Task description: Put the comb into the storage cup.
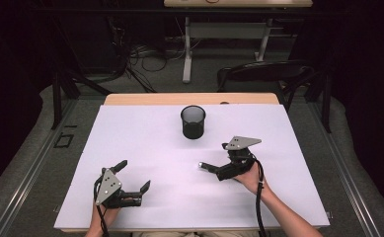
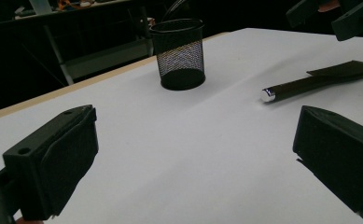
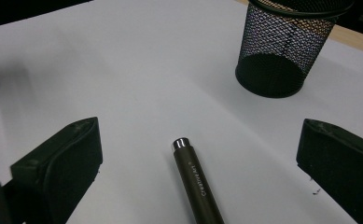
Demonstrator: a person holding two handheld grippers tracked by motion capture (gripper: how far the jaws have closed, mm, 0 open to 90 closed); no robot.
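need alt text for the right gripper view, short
A dark pen with a silver end cap lies on the white table between the open black jaws of the right gripper, untouched by either. Beyond it, at upper right, a black wire-mesh pen cup stands upright.

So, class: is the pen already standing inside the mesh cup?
No, the pen lies flat on the white table, apart from the mesh cup, between the right gripper's open jaws.
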